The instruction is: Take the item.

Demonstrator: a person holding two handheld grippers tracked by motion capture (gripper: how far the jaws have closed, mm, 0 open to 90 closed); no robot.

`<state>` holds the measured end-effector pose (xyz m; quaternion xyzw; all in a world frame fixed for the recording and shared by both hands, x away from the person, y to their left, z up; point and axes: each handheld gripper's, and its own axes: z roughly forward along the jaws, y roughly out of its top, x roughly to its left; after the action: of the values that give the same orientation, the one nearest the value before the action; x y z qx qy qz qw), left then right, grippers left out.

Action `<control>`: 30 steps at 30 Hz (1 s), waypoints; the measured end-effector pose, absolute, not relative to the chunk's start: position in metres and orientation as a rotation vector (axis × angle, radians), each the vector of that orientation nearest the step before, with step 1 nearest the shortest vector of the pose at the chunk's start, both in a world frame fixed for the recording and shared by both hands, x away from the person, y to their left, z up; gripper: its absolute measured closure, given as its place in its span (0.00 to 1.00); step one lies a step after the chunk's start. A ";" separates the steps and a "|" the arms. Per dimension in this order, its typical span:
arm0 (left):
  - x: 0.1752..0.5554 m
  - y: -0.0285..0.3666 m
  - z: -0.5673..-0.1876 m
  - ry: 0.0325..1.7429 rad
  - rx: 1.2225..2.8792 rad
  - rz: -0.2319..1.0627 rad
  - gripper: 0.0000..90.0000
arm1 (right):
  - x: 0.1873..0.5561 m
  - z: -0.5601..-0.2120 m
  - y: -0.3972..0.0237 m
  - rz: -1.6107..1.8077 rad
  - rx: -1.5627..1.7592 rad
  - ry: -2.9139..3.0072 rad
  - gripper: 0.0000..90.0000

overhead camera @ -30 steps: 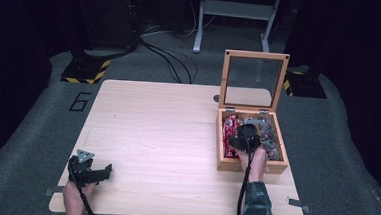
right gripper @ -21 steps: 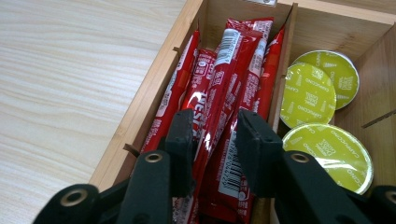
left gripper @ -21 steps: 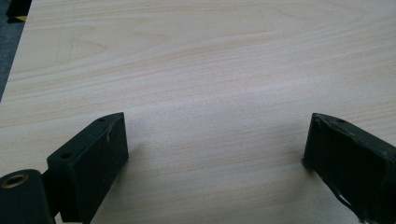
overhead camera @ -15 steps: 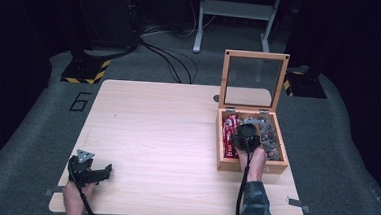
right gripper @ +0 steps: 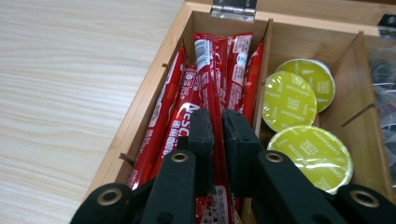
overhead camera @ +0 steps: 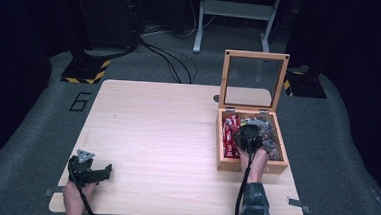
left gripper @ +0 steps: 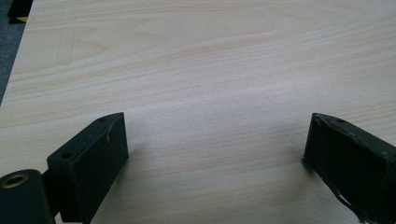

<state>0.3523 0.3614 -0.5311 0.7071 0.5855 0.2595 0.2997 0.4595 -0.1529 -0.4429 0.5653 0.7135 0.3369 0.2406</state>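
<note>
Inside the wooden box (right gripper: 149,100), red sachets (right gripper: 205,70) pinched by right hand-held gripper (right gripper: 217,122), yellow-lidded capsules (right gripper: 299,100) alongside; left hand-held gripper (left gripper: 215,149) agape.

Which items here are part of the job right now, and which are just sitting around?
In play:
- right gripper, jaws closed on a red stick sachet
- wooden box, lid up
- other red sachets in the same compartment

Idle, as far as I can judge:
- left gripper, open over bare table
- yellow-lidded capsules in the next compartment
</note>
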 end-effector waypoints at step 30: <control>0.352 0.361 -0.531 1.555 1.877 0.690 0.07 | 0.451 -0.421 -0.110 1.106 1.452 1.940 0.91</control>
<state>0.3522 0.3612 -0.5311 0.7071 0.5856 0.2598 0.2995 0.4514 -0.1102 -0.4211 0.5298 0.7075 0.4034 0.2367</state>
